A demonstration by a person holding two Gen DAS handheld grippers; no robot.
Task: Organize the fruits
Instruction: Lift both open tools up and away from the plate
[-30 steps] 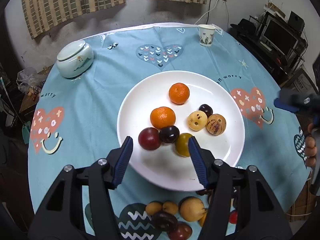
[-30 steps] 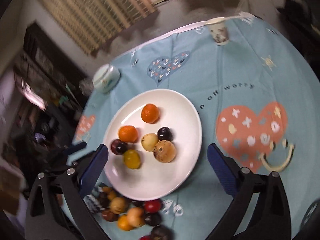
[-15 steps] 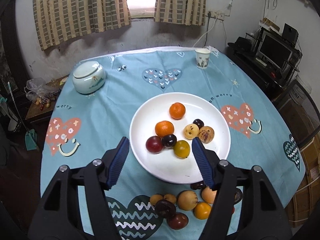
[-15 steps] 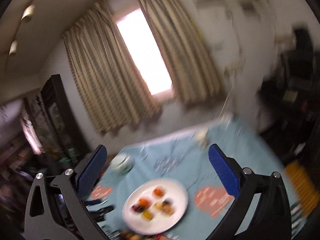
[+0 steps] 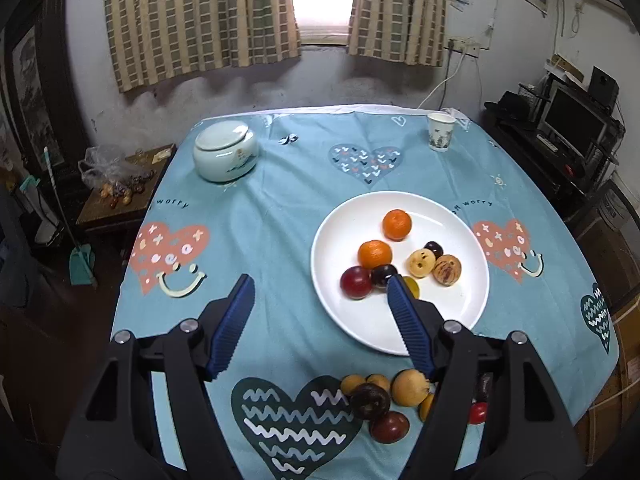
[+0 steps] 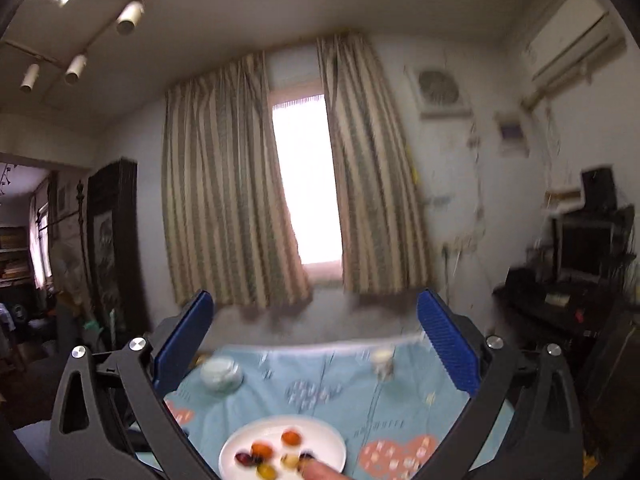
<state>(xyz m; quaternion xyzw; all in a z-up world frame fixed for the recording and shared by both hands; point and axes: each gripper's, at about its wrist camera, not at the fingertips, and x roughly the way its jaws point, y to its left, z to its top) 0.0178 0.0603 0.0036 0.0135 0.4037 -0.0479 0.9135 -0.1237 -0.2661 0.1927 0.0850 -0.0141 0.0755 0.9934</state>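
A white plate (image 5: 452, 320) on the blue tablecloth holds two oranges (image 5: 397, 224), a red plum (image 5: 355, 282), dark plums, a yellow fruit and two tan fruits (image 5: 447, 270). Several loose fruits (image 5: 408, 387) lie on the cloth in front of the plate. My left gripper (image 5: 320, 286) is open and empty, high above the table, left of the plate. My right gripper (image 6: 314, 304) is open and empty, raised and tilted toward the window. The plate (image 6: 328, 440) shows blurred at the bottom of the right wrist view.
A pale lidded ceramic jar (image 5: 225, 150) stands at the far left of the table and a paper cup (image 5: 440, 131) at the far right. A low side table (image 5: 120, 196) stands left of the table, electronics shelves (image 5: 568, 148) on the right.
Both grippers rose away from the table. The left one pulled back and shifted left of the plate. The right one tilted up from the plate to the window and wall.
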